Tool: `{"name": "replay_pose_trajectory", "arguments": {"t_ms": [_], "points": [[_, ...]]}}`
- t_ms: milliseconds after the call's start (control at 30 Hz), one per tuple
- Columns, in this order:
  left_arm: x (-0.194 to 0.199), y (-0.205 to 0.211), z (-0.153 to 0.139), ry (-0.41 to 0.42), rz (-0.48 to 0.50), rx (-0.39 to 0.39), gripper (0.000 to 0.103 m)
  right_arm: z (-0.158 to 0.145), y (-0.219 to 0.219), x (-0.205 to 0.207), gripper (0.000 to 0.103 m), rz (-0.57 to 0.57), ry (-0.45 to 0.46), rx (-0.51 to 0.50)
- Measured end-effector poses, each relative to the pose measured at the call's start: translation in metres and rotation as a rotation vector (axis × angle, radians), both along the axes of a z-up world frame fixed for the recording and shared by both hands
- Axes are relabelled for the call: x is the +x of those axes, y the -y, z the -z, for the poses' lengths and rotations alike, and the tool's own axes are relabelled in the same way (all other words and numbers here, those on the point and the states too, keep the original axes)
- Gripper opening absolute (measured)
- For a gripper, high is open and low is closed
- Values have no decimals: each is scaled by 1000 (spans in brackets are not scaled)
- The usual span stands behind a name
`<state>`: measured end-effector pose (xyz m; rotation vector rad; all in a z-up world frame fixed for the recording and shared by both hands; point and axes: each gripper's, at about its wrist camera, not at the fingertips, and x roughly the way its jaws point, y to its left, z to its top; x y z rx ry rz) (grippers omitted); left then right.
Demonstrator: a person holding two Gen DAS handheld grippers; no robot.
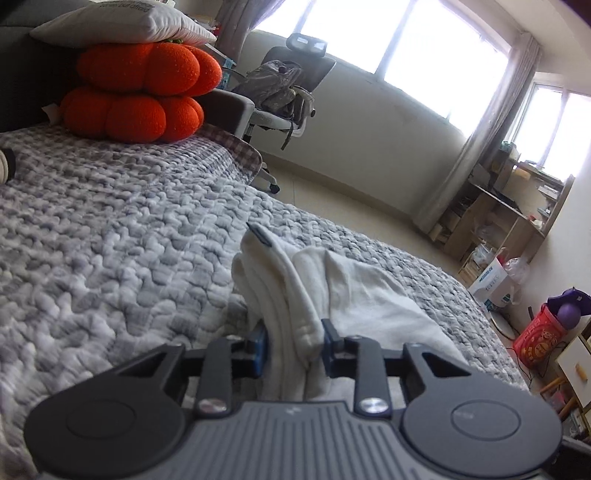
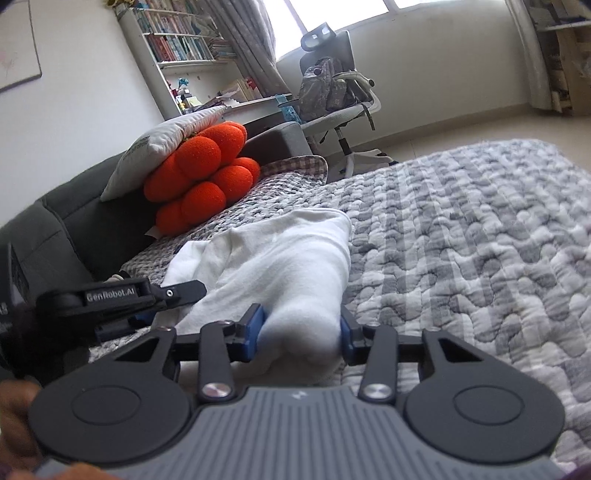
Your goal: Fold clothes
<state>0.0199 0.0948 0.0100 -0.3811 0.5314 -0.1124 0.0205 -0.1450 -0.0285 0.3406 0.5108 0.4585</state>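
A white garment lies bunched on the grey quilted bed. My left gripper is shut on a thick fold of the garment, with cloth rising between its blue pads. In the right wrist view the same garment stretches away over the bed. My right gripper is shut on a rolled edge of it. The left gripper shows at the left of that view, its fingers reaching into the garment's near side.
Two orange pumpkin cushions and a white pillow sit at the head of the bed. An office chair with a backpack stands beyond the bed edge. Shelves and boxes line the far wall.
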Motion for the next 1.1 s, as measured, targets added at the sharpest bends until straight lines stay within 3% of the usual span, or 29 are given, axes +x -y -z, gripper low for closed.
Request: {"name": "replay_pose_trajectory", "arguments": {"t_ms": [133,500,733,967,1100], "points": [[-4,6,-17,4,0,63,28,-13,-7,-5,43,-11,36,-29],[-34,-4,-64,87,-57,80,27,-50,-25,-18,42,-49,151,-100],[-50,-21,-83,130,-129,131,26,-72,-72,-12,42,-154,235,-160],[-64,-100,-91,164,-244,33,24,-94,-123,-4,40,-271,320,-219],[-68,-156,-95,185,-314,-52,21,-95,-174,6,39,-375,348,-237]]}}
